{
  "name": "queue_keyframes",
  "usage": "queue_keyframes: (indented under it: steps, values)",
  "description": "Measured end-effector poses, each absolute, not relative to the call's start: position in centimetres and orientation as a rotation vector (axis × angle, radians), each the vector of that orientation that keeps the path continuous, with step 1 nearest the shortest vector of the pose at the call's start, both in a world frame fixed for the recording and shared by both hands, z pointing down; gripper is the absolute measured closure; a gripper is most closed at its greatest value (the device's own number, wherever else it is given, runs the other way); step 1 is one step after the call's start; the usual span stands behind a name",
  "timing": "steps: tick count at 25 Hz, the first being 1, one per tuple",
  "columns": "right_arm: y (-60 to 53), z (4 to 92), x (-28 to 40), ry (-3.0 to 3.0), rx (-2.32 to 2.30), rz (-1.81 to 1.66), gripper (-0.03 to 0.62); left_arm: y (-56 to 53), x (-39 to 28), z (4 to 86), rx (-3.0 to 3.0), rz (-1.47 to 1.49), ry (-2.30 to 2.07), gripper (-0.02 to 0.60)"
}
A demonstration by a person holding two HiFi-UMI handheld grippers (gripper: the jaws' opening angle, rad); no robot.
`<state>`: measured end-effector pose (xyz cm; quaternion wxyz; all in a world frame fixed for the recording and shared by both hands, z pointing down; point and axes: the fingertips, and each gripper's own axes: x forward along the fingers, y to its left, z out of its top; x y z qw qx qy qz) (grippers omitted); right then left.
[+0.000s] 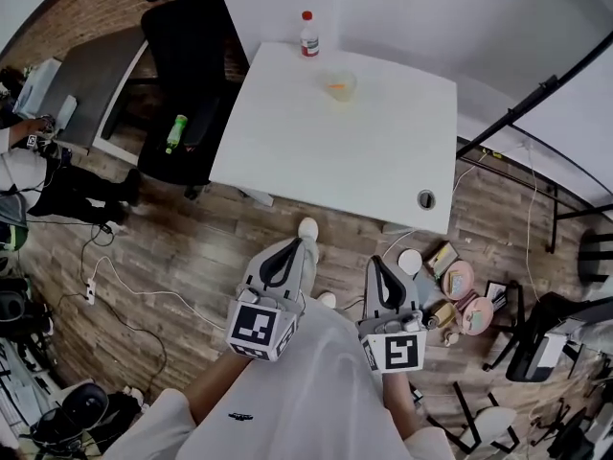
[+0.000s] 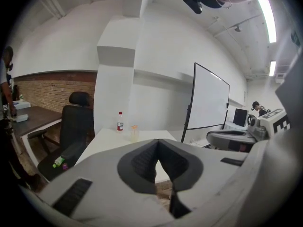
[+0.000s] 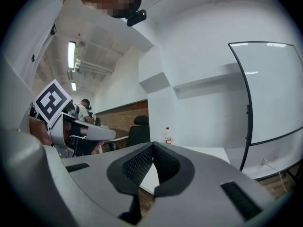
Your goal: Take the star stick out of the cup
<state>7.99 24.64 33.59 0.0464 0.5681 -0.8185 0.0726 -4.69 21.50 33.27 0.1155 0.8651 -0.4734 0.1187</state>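
Observation:
A clear cup point(image 1: 340, 85) with an orange star stick in it stands on the far part of the white table point(image 1: 316, 151), close to a red-capped bottle point(image 1: 308, 34). My left gripper point(image 1: 292, 245) and right gripper point(image 1: 376, 261) are side by side near my body, over the wooden floor and short of the table's near edge. Both are shut with nothing between the jaws. In the left gripper view the cup point(image 2: 134, 133) and bottle point(image 2: 120, 121) appear far ahead beyond the closed left gripper point(image 2: 157, 141). The right gripper view shows the bottle point(image 3: 167, 135) past the closed right gripper point(image 3: 152, 144).
A black office chair point(image 1: 182, 65) holding a green bottle point(image 1: 175, 132) stands at the table's left. A whiteboard stand point(image 2: 210, 98) is on the right. Boxes and round items point(image 1: 455, 290) clutter the floor at right. Another person point(image 1: 19, 151) works at a desk far left.

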Motion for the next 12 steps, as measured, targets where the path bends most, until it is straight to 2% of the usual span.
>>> queue_keyframes:
  steps: [12]
  values:
    - [9.0,31.5,7.3,-2.392,1.811,0.216,0.591,5.3,-4.9,31.5,2.598,0.296,-1.268,0.591]
